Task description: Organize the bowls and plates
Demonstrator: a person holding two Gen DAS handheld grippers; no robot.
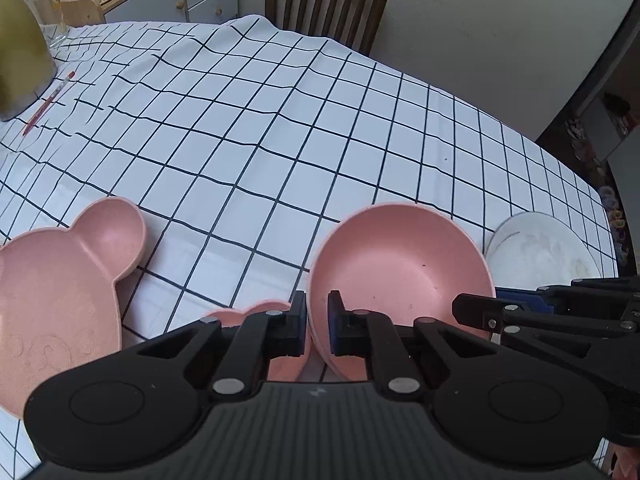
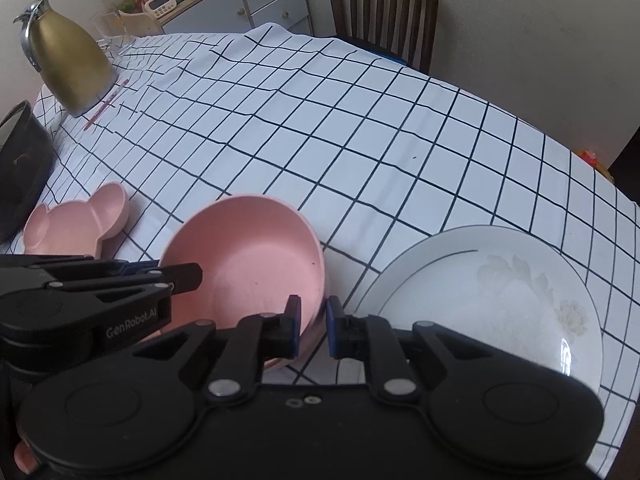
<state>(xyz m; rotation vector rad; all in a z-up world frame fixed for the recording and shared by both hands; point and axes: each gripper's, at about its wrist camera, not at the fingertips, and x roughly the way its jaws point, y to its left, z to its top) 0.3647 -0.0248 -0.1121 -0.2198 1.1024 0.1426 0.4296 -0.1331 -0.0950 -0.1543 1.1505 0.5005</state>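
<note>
A pink round bowl point(image 1: 400, 268) point(image 2: 248, 256) is tilted between both grippers. My left gripper point(image 1: 317, 320) is shut on the bowl's left rim, one finger inside and one outside. My right gripper point(image 2: 313, 326) is shut on the bowl's right rim the same way. A pink bear-shaped plate point(image 1: 52, 292) point(image 2: 76, 224) lies flat to the left. A small pink heart-shaped dish point(image 1: 248, 314) sits under the left gripper's fingers. A white plate with a flower print point(image 2: 492, 300) point(image 1: 544, 248) lies to the right.
A checked cloth covers the table point(image 2: 360, 128). A gold jug point(image 2: 68, 56) and a red pen point(image 2: 106, 104) stand at the far left. A dark pot point(image 2: 20, 168) sits at the left edge. A wooden chair point(image 2: 384, 4) stands behind the table.
</note>
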